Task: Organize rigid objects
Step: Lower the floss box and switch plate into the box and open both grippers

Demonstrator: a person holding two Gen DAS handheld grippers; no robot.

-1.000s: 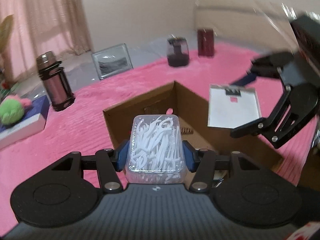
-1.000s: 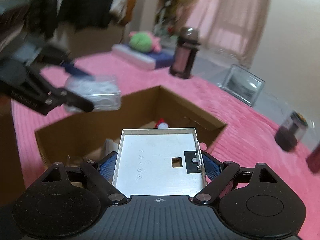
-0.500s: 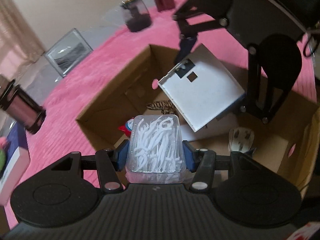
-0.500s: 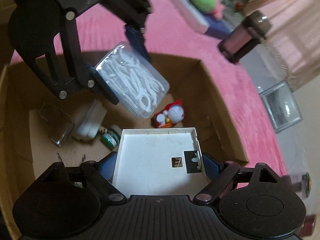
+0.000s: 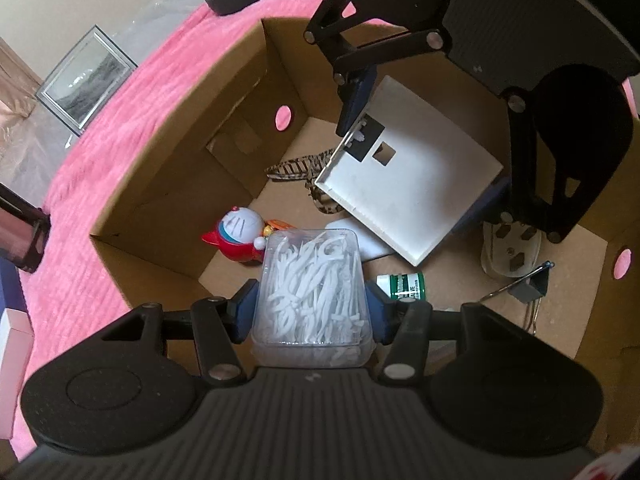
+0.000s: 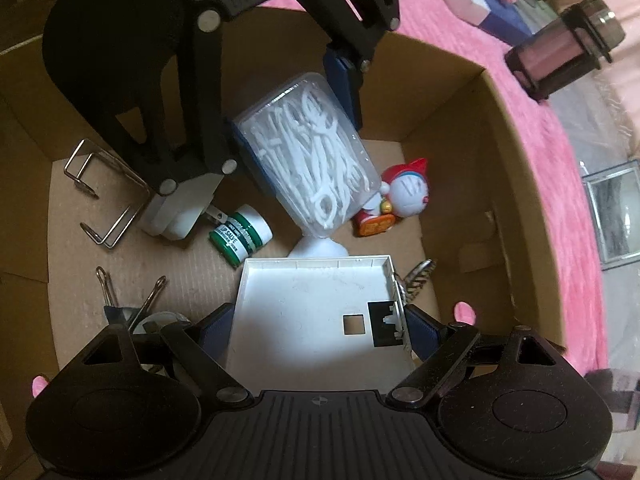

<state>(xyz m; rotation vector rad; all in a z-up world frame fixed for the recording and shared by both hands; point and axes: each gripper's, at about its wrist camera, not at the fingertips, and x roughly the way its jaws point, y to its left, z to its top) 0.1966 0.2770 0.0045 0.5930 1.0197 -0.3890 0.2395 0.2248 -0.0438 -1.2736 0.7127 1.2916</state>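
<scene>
Two claws: both hang over the cardboard box (image 5: 168, 200), inside its walls.
Left claw (image 5: 311, 307): pinching the floss box (image 5: 310, 292), long side pointing forward.
Right claw (image 6: 316, 326): pinching the flat white tray (image 6: 312, 312), tilted.

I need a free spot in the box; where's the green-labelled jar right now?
The green-labelled jar lies on its side on the box floor, between the white adapter and the white tray.

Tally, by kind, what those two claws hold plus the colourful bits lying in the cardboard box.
Floss pick box, in the left gripper: 1
White plastic cover, in the right gripper: 1
Doraemon figurine: 1
Green lip salve jar: 1
Patterned hair clip: 1
Total: 5
</scene>
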